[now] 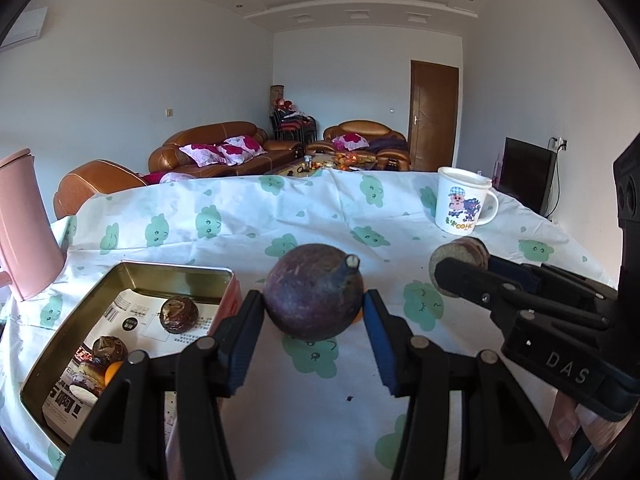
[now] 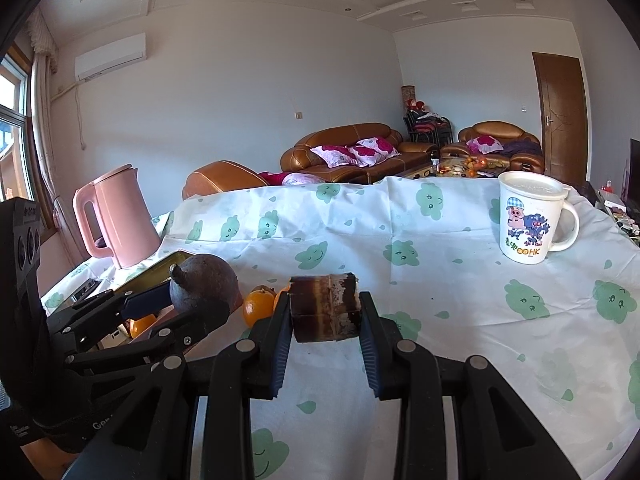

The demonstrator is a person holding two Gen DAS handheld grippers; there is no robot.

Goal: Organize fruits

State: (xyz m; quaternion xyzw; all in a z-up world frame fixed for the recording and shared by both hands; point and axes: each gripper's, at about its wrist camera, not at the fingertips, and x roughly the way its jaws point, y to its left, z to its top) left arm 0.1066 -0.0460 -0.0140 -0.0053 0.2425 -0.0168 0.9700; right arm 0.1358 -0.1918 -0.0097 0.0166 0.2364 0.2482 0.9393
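Near left tin (image 1: 72,336): L gripper (image 1: 314,304) clamps purple fruit (image 1: 312,292). R gripper (image 2: 324,312) pinches brown chunk (image 2: 324,308). Lower fruit gently; avoid tin rim.

Cloud-print table (image 1: 256,216) with tin (image 1: 72,332), mug (image 1: 460,204)

right gripper (image 2: 325,312) clamps brown chunk (image 2: 325,312) | left gripper (image 2: 192,300) grips round fruit (image 2: 204,282)

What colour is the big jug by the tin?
Pink all over; the jug shows best in the right wrist view.
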